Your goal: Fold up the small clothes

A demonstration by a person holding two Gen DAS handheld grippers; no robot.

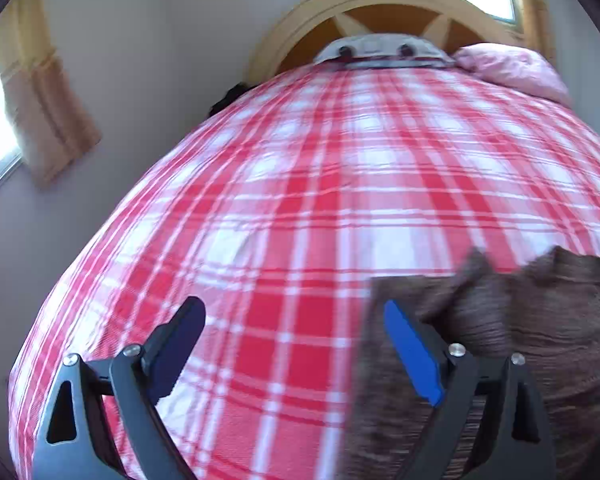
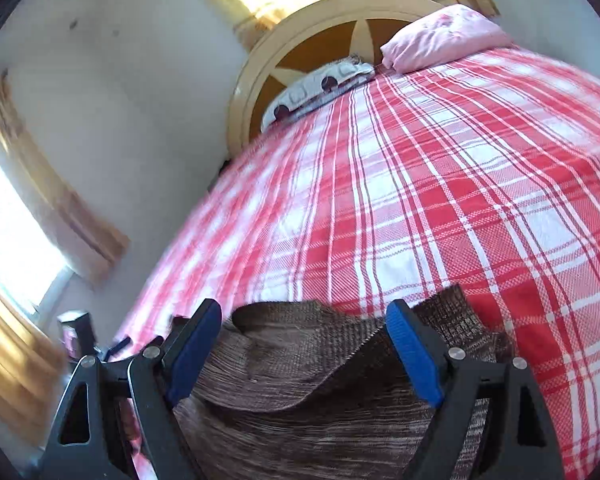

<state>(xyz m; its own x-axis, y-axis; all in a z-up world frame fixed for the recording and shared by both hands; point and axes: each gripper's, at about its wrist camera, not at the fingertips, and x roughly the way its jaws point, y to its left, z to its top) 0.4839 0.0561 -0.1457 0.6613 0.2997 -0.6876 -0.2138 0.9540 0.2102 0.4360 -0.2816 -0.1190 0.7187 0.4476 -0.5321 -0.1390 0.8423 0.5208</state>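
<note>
A brown ribbed knit garment (image 2: 300,364) lies rumpled on the red-and-white plaid bed cover (image 2: 440,200), with a woven band folded across its top edge. My right gripper (image 2: 302,314) hovers over it, jaws wide open, and the cloth shows below and between the blue pads (image 2: 410,348) without being pinched. In the left wrist view the same garment (image 1: 532,332) fills the lower right. My left gripper (image 1: 294,314) stands open over bare plaid just left of the garment. Its right pad (image 1: 410,352) overlaps the cloth's left edge in the picture.
A round cream and brown headboard (image 2: 300,40) closes the far end of the bed. A pink pillow (image 2: 444,36) and a grey-white pillow with dark spots (image 2: 320,84) lie against it. A wall and curtained windows (image 2: 16,240) run along the left, with a dark object (image 2: 76,328) by the bed's edge.
</note>
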